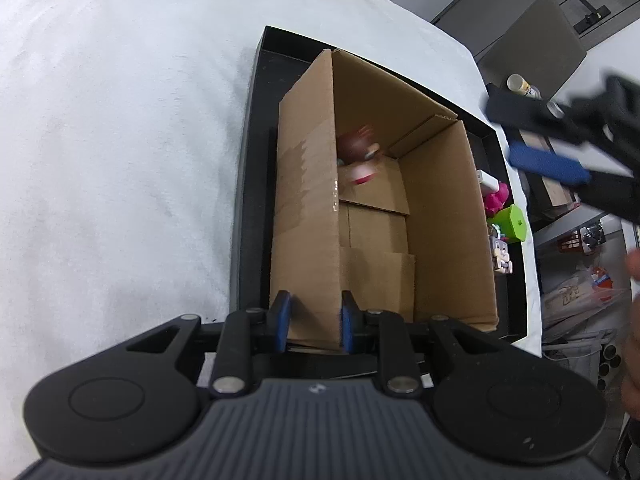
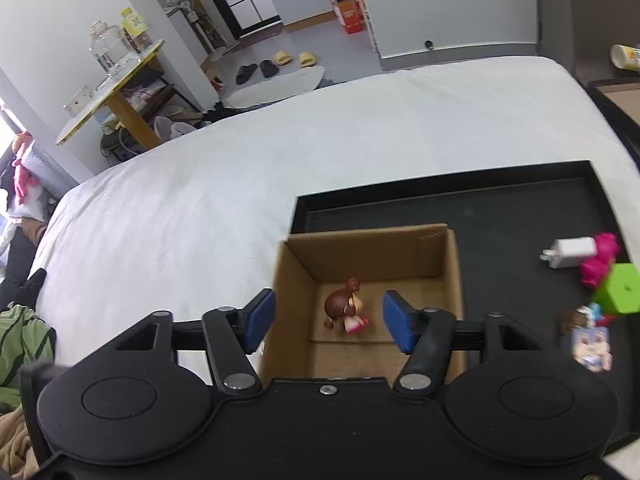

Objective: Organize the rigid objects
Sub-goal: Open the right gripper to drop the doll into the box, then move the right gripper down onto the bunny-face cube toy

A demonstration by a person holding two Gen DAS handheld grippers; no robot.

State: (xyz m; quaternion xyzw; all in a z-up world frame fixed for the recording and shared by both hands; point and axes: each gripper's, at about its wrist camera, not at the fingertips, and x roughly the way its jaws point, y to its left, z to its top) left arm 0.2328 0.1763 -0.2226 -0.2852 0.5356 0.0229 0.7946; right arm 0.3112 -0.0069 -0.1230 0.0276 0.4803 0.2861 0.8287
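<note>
**One doll in the box, four toys on the tray**

One small doll [image 2: 346, 307] with a brown head and a pink and white dress lies on the floor of the open cardboard box [image 2: 400, 248]; in the left wrist view it shows only as a blur near the far end. The box sits on a black tray [image 2: 480, 208], and the tray rests on a white cloth [image 2: 240, 160].

The left gripper [image 1: 314, 316] is clamped on the box's near side wall: one blue pad presses the outside of the wall, the other the inside. The right gripper [image 2: 329, 316] hangs above the box with its jaws spread wide and nothing between them; the doll shows in the gap, down on the box floor. In the left wrist view that gripper appears as a blurred shape at the right edge, above the tray.

Beside the box, on the bare part of the tray, four more things lie close together: a white charger plug [image 2: 568, 253], a pink toy [image 2: 600, 260] touching it, a green cube [image 2: 619, 289] just beside the pink toy, and a pale blue and white figure [image 2: 591, 345] nearest the camera.
</note>
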